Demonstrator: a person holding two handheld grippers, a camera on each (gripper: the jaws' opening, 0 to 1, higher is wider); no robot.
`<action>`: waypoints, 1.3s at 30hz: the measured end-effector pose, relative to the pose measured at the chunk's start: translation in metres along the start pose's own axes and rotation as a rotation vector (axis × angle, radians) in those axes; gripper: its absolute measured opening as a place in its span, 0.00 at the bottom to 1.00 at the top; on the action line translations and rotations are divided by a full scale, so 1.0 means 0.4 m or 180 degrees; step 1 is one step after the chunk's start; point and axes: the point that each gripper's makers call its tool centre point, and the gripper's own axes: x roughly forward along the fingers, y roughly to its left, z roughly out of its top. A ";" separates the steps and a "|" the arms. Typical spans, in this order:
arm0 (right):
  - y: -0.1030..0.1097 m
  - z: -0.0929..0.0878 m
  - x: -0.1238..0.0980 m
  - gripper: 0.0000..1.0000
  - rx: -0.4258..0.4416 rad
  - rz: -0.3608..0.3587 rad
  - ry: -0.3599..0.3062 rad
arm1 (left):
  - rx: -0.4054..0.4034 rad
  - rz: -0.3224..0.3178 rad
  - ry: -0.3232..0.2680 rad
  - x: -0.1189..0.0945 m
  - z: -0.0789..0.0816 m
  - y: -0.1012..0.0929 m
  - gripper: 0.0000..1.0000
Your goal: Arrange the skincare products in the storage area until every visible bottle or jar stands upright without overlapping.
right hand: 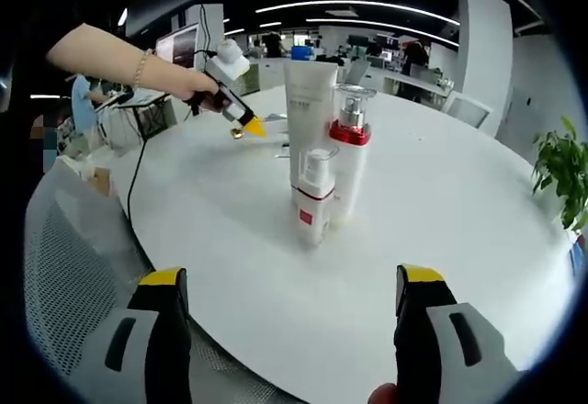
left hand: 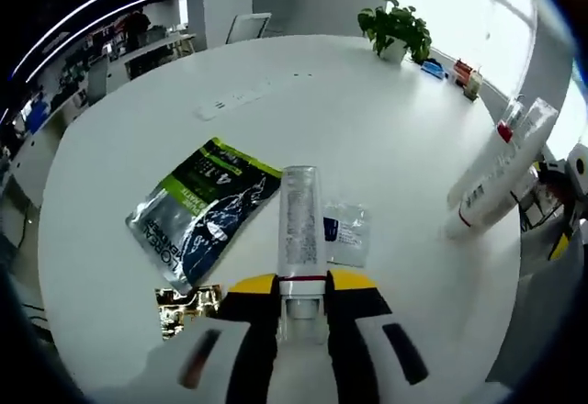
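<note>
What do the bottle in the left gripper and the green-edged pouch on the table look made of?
The bottle looks like clear or frosted plastic: pale, semi-see-through, printed text, white cap in the left gripper. The pouch appears metallised foil or film: silvery, crinkled, glossy highlights.

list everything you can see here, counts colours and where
clear bottle: 1, clear with white base and red band, clamped in the left gripper, lying along its jaws
upright skincare products: 3, white with red trim, grouped close together on the table ahead of the right gripper
foil pouch: 1, silver, black and green, flat on the table left of the clear bottle
small sachet: 1, clear with a blue patch, flat on the table right of the bottle
gold wrapper: 1, gold, on the table near the left gripper
potted plant: 1, green, far table edge
round table: 1, white
left gripper: yellow and black
right gripper: yellow and black, open
</note>
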 end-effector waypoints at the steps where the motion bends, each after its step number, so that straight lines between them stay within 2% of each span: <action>1: 0.001 0.002 0.000 0.93 -0.0002 0.0003 -0.0010 | -0.0033 -0.0006 0.0011 -0.005 -0.003 -0.001 0.18; 3: 0.000 0.004 -0.001 0.93 -0.0011 0.0003 -0.0025 | -0.0075 -0.0033 0.0016 -0.031 -0.011 -0.029 0.18; 6: 0.005 0.009 -0.002 0.93 -0.0031 0.0012 -0.0050 | -0.0152 -0.0084 0.0018 -0.020 -0.010 -0.026 0.18; 9: 0.008 0.013 -0.003 0.92 -0.0078 0.0025 -0.0073 | -0.0337 -0.0146 0.0040 -0.054 -0.025 -0.064 0.18; 11: 0.009 0.015 -0.003 0.92 -0.0087 0.0039 -0.0076 | -0.0360 -0.0162 0.0043 -0.060 -0.032 -0.076 0.18; 17: 0.015 0.023 -0.005 0.91 -0.0145 0.0067 -0.0132 | -0.0439 -0.0107 0.0091 -0.149 -0.066 -0.144 0.18; 22: 0.017 0.032 -0.006 0.90 -0.0195 0.0072 -0.0190 | -0.0600 -0.0142 0.0075 -0.170 -0.063 -0.152 0.17; 30: 0.027 0.058 -0.018 0.86 -0.0454 0.0018 -0.0316 | -0.0708 -0.0232 0.0066 -0.246 -0.063 -0.214 0.17; 33: 0.036 0.063 -0.018 0.85 -0.0490 0.0052 -0.0325 | -0.0670 -0.0309 0.0101 -0.267 -0.064 -0.254 0.17; 36: 0.046 0.078 -0.021 0.83 -0.0616 0.0066 -0.0396 | -0.0469 -0.0330 0.0189 -0.291 -0.072 -0.295 0.17; 39: 0.055 0.089 -0.023 0.83 -0.0683 0.0092 -0.0416 | -0.0377 -0.0383 0.0201 -0.310 -0.072 -0.328 0.17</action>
